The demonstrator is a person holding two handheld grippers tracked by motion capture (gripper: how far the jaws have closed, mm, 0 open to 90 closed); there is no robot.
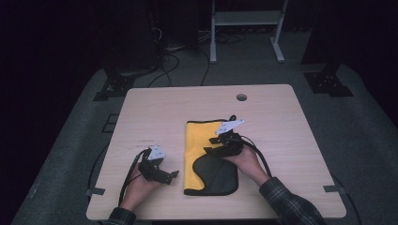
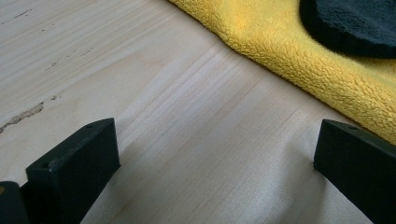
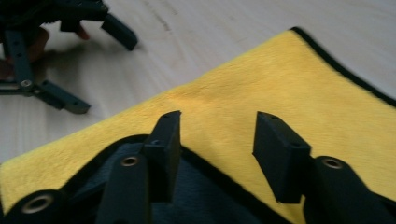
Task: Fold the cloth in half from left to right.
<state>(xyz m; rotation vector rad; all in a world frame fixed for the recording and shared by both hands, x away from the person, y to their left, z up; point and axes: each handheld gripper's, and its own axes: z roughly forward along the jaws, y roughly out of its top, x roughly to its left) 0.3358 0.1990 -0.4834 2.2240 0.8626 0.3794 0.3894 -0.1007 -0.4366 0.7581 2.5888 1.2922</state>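
yellow fleece cloth (image 1: 195,143), dark flap (image 1: 215,174) folded over.
right gripper (image 3: 217,135) hovered above it, jaws parted, empty; left gripper (image 2: 215,154) rested beside, jaws wide apart.

A yellow cloth (image 1: 196,150) with a dark underside and thin black edging lies flat on the worktop (image 1: 281,122), right of centre, its long side running away from the person. Its near right corner is folded over onto the yellow face, showing a rounded black flap (image 1: 217,174). The pile looks fleecy and soft.
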